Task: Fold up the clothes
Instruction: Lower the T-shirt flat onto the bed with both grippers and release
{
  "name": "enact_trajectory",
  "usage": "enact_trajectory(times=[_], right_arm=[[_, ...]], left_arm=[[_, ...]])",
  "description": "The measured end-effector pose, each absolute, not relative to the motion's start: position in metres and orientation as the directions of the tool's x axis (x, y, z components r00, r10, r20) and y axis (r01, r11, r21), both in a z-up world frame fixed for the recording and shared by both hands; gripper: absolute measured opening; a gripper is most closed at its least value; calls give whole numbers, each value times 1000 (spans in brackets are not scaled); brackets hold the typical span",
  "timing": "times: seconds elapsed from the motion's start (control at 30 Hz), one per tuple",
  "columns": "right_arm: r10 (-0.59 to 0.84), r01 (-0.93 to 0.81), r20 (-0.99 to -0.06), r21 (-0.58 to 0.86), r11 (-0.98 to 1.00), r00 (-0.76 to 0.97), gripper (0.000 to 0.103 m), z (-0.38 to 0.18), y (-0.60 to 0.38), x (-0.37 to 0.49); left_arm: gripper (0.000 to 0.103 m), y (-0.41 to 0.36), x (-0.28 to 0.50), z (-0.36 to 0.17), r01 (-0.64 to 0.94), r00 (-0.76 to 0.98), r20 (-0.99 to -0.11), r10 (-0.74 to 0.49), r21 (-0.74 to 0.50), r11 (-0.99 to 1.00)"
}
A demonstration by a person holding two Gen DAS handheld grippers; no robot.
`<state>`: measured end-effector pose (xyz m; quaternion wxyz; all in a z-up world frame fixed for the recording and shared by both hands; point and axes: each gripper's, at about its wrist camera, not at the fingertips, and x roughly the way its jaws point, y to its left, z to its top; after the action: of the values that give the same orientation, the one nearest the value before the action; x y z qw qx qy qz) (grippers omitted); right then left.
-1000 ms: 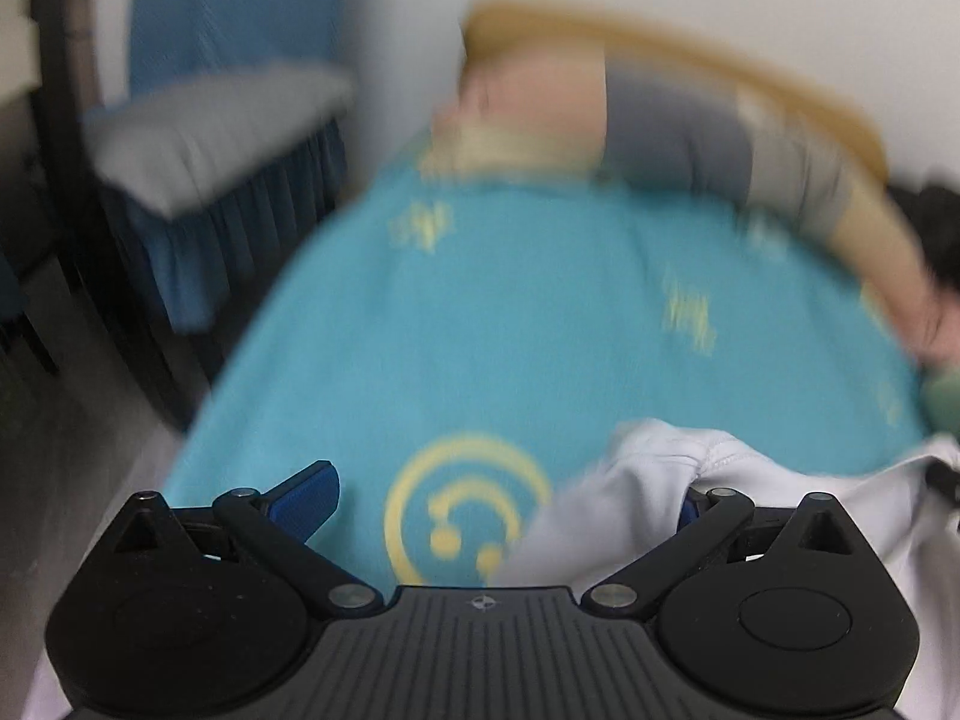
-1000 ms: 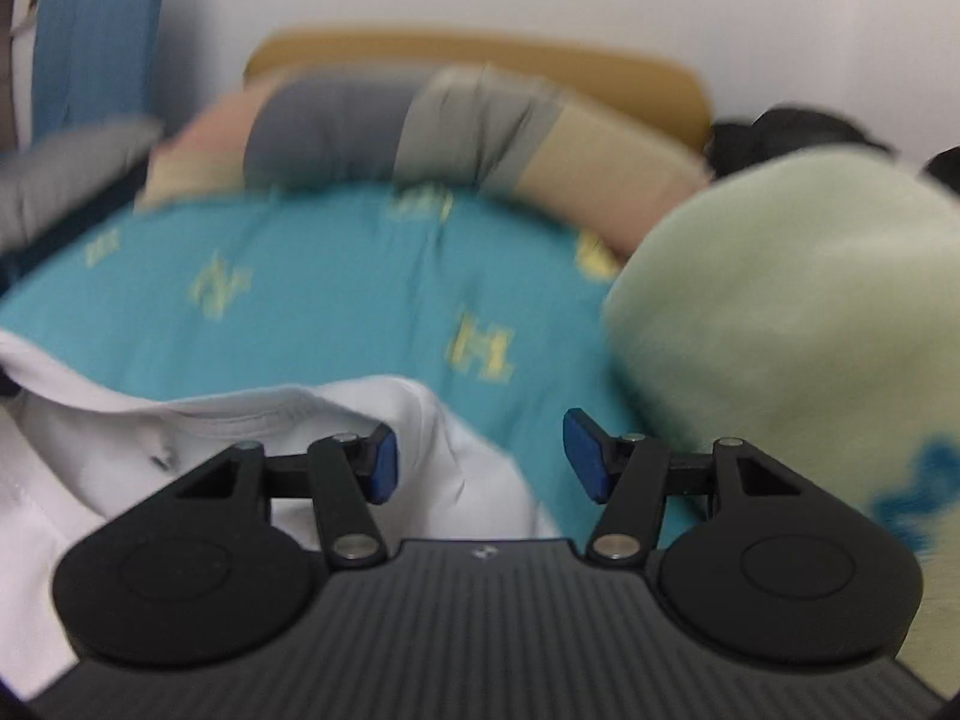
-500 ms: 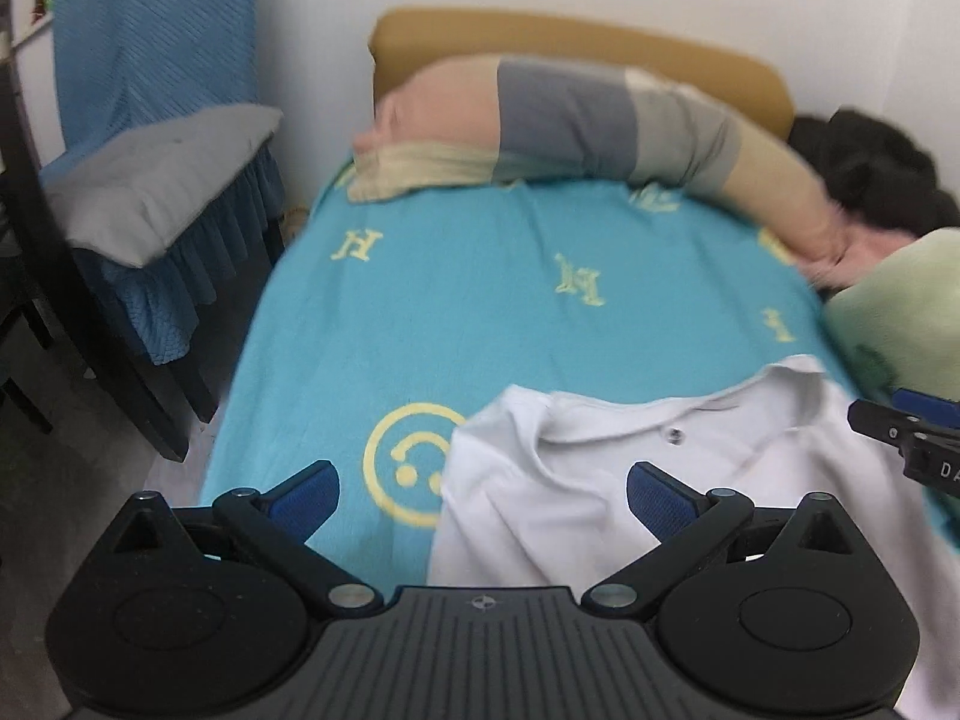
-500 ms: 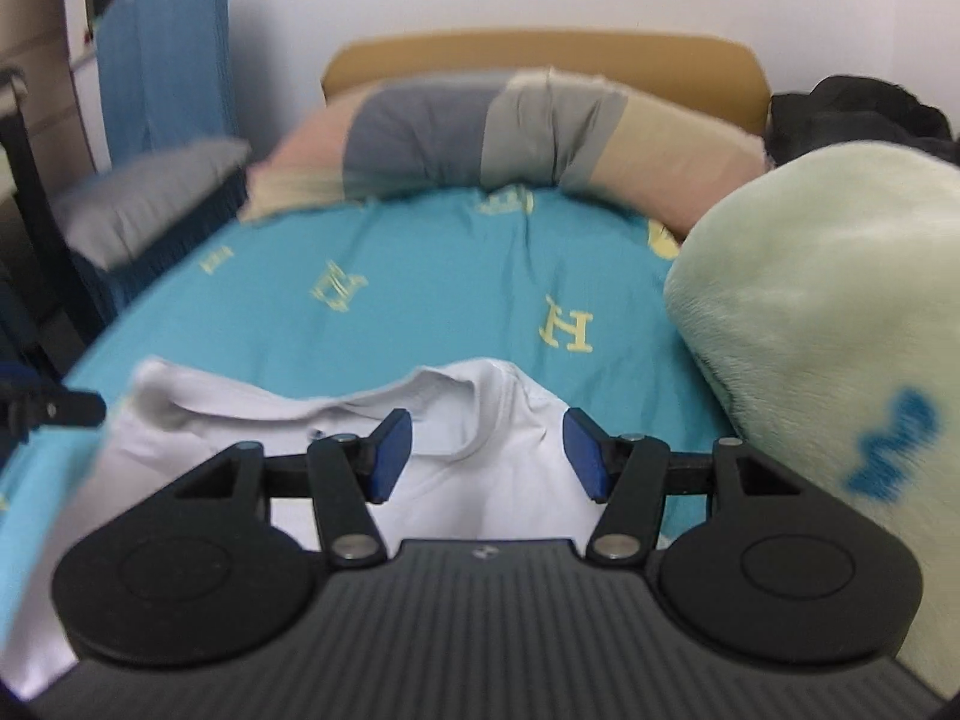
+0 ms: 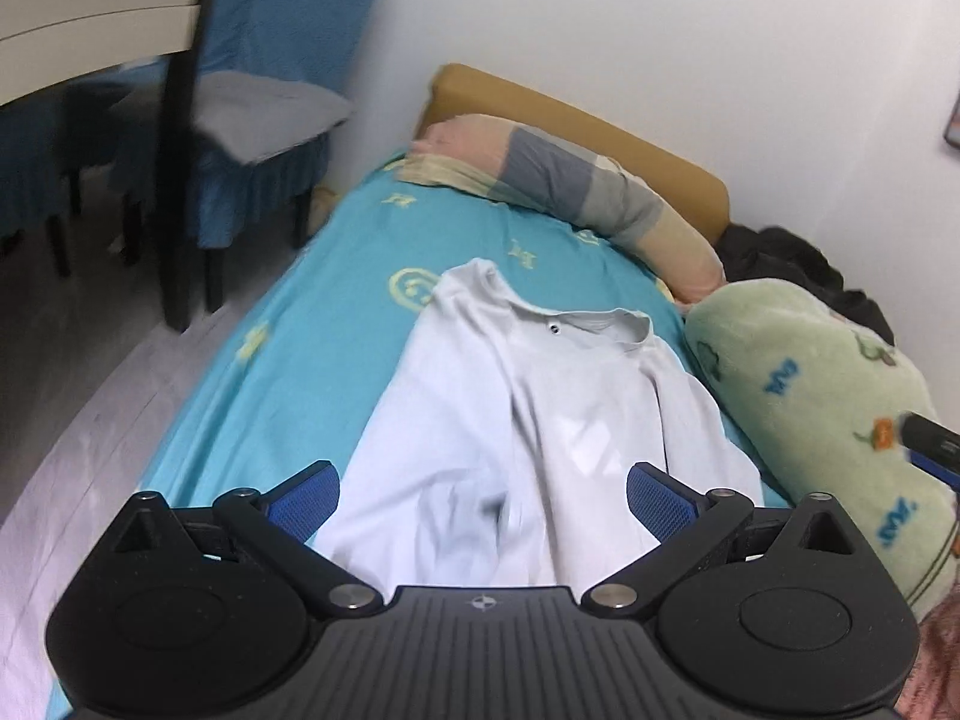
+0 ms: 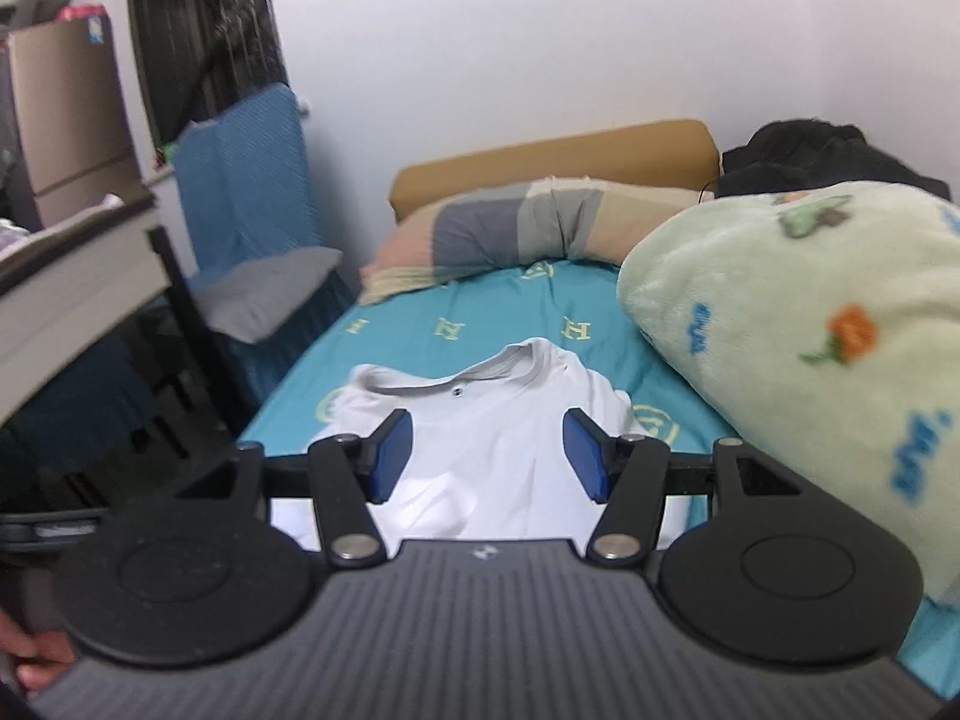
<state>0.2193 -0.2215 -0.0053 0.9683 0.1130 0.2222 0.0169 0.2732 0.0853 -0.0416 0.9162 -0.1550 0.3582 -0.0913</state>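
Both grippers hang with fingers spread and empty: the left gripper (image 5: 483,495) and right gripper (image 6: 489,456) above the white shirt (image 5: 540,420), which lies collar-away on the bed (image 5: 288,372). Its lower half looks rumpled, though blur hides detail. Smoothing it flat before pinching a side would serve best. A green blanket (image 6: 810,324) crowds the right; a pillow (image 6: 510,234) and blue chair (image 6: 252,180) stand beyond.
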Motion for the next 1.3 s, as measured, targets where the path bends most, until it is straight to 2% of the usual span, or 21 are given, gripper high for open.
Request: enact_trajectory(times=[0.2,0.33,0.4,0.53,0.6,0.7,0.73,0.77,0.8,0.83,0.87,0.97,1.13,1.3], right_arm=[[118,-6,-390,277,961,913,58,9,-215,117],[132,-28,-384,264,964,914,58,-6,-214,81],[129,-20,-387,273,962,913,58,-16,-218,77],[145,9,-402,356,934,904,58,-36,-232,82],[148,24,-415,383,924,898,59,-45,-239,89],[140,46,-441,387,921,887,59,-58,-245,102],[137,52,-448,385,921,883,59,-62,-246,107],[133,57,-454,383,922,881,59,-65,-248,112],[128,63,-461,377,924,878,59,-68,-248,118],[123,66,-466,370,927,876,59,-71,-249,123],[119,67,-468,362,930,876,59,-73,-250,128],[103,73,-474,339,938,874,59,-80,-252,142],[101,76,-503,319,945,858,59,-96,-250,166],[81,73,-522,269,960,849,59,-114,-242,186]], left_arm=[[100,116,237,-35,-101,711,-648,-273,-478,872],[98,127,252,-45,-177,705,-669,-237,-489,854],[96,130,264,-64,-229,690,-686,-231,-510,829],[82,139,287,-110,-320,663,-702,-259,-579,750],[79,143,297,-132,-347,660,-704,-264,-596,724],[73,143,310,-147,-345,706,-672,-226,-604,719],[64,142,315,-149,-342,713,-666,-219,-603,721],[44,140,323,-150,-339,714,-665,-217,-600,725],[34,138,331,-151,-339,709,-670,-220,-597,727],[11,136,339,-152,-343,694,-684,-225,-589,731],[2,136,348,-153,-346,675,-701,-229,-575,741],[1,136,374,-135,-307,680,-715,-166,-483,820],[0,163,434,-72,-268,752,-659,-27,-343,900],[0,179,501,-16,-356,792,-563,238,-109,928]])
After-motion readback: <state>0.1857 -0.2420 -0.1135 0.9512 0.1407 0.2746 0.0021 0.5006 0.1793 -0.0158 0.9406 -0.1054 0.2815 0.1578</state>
